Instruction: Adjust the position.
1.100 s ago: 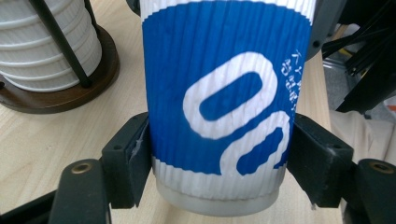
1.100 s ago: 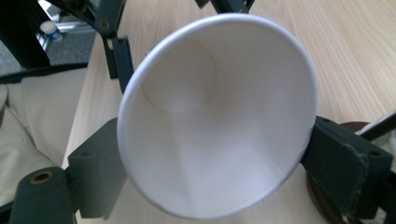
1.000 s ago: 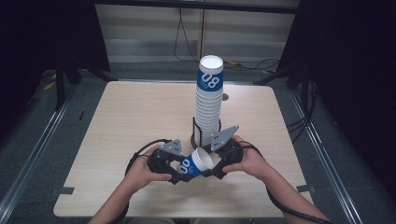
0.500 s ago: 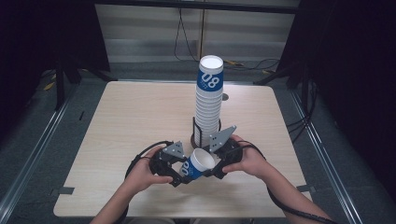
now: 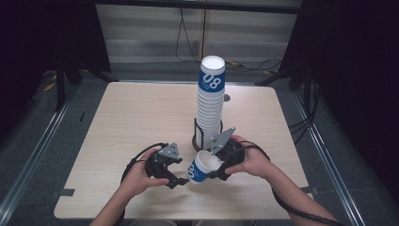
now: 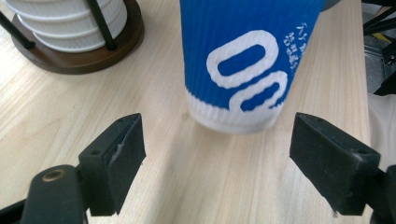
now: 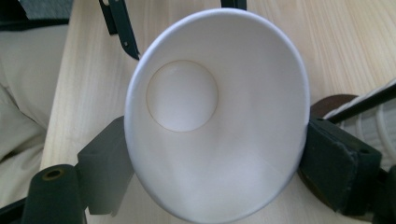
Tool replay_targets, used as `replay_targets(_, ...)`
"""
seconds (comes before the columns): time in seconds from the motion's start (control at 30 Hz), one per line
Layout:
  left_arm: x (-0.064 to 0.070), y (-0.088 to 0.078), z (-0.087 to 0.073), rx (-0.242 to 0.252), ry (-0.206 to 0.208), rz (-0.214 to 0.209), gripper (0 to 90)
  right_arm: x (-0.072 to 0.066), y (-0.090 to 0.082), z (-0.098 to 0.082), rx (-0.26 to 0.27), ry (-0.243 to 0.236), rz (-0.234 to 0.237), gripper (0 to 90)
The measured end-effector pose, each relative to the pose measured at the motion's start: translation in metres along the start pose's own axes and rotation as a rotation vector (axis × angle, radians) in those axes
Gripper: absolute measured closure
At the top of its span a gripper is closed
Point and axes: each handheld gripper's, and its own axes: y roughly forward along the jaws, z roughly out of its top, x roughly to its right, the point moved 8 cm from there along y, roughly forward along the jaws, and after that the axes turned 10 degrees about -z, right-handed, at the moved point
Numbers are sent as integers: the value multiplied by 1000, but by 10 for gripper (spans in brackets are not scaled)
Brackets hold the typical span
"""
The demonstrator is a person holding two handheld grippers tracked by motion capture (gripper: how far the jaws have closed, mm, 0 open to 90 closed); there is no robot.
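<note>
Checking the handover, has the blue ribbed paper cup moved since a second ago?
No. The blue ribbed paper cup sits at the same spot before the wooden cup-stack base; only the left tongs have just been opening off it.

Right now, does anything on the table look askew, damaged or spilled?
Nothing spilled or damaged. The blue cup is tilted, squeezed oval at its rim by the right gripper; the left gripper stands open near its base. The cup stack stands upright.
</note>
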Motion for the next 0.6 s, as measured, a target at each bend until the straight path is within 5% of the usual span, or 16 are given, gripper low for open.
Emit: replay_targets(0.6, -6, -2, -12, 18, -26, 15, 175, 2, -6, -13, -207, -87, -35, 156)
